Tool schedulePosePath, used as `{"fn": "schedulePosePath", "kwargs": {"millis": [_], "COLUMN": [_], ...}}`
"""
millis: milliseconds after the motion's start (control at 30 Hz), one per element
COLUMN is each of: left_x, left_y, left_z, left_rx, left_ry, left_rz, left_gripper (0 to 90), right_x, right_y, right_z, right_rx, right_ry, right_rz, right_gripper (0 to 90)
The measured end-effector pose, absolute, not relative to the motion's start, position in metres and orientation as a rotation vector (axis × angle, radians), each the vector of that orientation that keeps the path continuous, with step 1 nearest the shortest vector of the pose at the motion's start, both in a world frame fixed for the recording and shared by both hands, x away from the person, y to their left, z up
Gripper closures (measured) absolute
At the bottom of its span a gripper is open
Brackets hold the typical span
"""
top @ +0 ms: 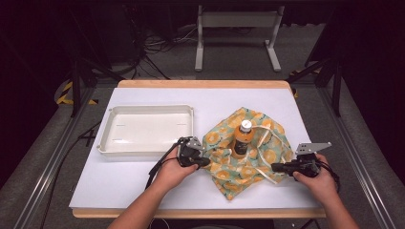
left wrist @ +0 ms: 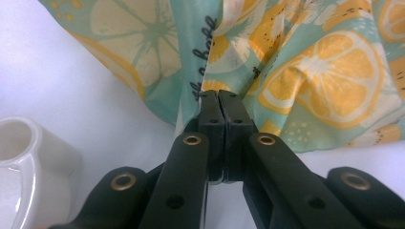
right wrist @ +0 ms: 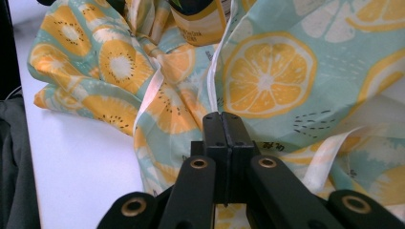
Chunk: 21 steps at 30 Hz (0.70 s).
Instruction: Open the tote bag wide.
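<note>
Two grippers work at a citrus-print cloth [top: 246, 160] that lies crumpled on the white table [top: 143, 176], toward its right half and near the front edge. An orange bottle [top: 242, 139] with a white cap stands upright in the middle of the cloth, with folds of fabric rising round its base. White straps [top: 272, 138] loop across the cloth on the bottle's right side.

The left gripper [top: 203, 161] is at the cloth's left edge. In the left gripper view its jaws are pressed together, and the tips [left wrist: 219, 102] meet a fold of the cloth [left wrist: 296, 71] at the hem; the fabric seems pinched between them, though the very tip of the grip is hard to make out. The left hand [top: 174, 171] holds it low over the table.

The right gripper [top: 277, 167] is at the cloth's right edge, pointing left toward the bottle. In the right gripper view its jaws are also closed [right wrist: 222, 119], with a white strap [right wrist: 214, 81] running straight up from between the tips; whether strap or cloth is caught there I cannot tell for sure. The right hand [top: 317, 179] sits near the table's front right corner.

A white tray [top: 107, 138] rests on the left half of the table, just beside the left gripper and apart from the cloth.
</note>
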<state>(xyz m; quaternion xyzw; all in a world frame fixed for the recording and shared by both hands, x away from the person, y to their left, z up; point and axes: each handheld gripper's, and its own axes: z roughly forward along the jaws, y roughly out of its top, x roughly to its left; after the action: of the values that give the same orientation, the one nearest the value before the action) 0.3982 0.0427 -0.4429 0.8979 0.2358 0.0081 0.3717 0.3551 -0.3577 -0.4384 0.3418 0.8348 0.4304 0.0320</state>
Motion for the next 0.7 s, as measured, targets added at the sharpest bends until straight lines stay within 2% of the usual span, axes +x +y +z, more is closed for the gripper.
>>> {"fn": "schedulePosePath", "kwargs": {"millis": [300,700], "left_x": [0.397,0.395], "left_y": [0.043,0.041], "left_z": [-0.446,-0.444], "left_rx": [2.29,2.275], "left_ry": [0.615,0.594], "left_rz": [0.019,0.019], "left_gripper": [88.6,83.1], "right_x": [0.352,0.344], "right_y": [-0.358,-0.361], "right_z": [-0.44,-0.413], "right_rx": [1.057,0.995], "right_ry": [2.569,2.46], "right_rz": [1.324,1.371], "right_gripper": [88.1,73.3]}}
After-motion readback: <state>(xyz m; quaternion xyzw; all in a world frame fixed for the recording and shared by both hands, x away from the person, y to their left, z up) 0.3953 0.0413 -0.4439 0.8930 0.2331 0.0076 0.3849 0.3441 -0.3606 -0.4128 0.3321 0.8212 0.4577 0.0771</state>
